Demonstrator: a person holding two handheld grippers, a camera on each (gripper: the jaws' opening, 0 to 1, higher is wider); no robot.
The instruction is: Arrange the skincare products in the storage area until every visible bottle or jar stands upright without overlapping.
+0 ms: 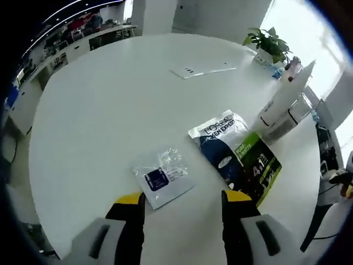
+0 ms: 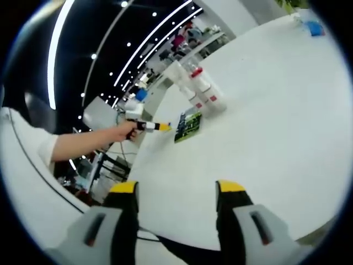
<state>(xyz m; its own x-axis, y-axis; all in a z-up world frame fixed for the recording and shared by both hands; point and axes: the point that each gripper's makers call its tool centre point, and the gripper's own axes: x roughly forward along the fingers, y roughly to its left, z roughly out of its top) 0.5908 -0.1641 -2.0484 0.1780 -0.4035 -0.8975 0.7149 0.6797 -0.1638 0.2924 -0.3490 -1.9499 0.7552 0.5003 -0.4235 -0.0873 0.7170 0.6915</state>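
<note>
Sachets lie flat on the round white table [image 1: 99,110]: a small clear sachet [image 1: 163,176] just ahead of the left gripper [image 1: 183,203], and a larger dark blue-and-green pouch [image 1: 236,154] beside it, apart from it, no overlap. Left jaws spread with nothing between them, aimed at the gap between the two packs, likely lining up for a pick. Beyond the pouch stands a white tube [image 1: 284,96] upright, with another pale container just behind it; exact contact can't be told. A potted plant [image 1: 269,43] and a flat white card [image 1: 203,70] sit farther back.

In the right gripper view the right gripper [image 2: 176,189] hangs over bare table near the edge, jaws spread, empty, well apart from the products, probably parked as standby. Same view shows the left gripper [image 2: 149,126] in the person's hand [image 2: 127,130], near the green pouch [image 2: 187,126], with white bottles [image 2: 201,91] upright beside it. Flat packs seem the remaining work; bottles already stand.
</note>
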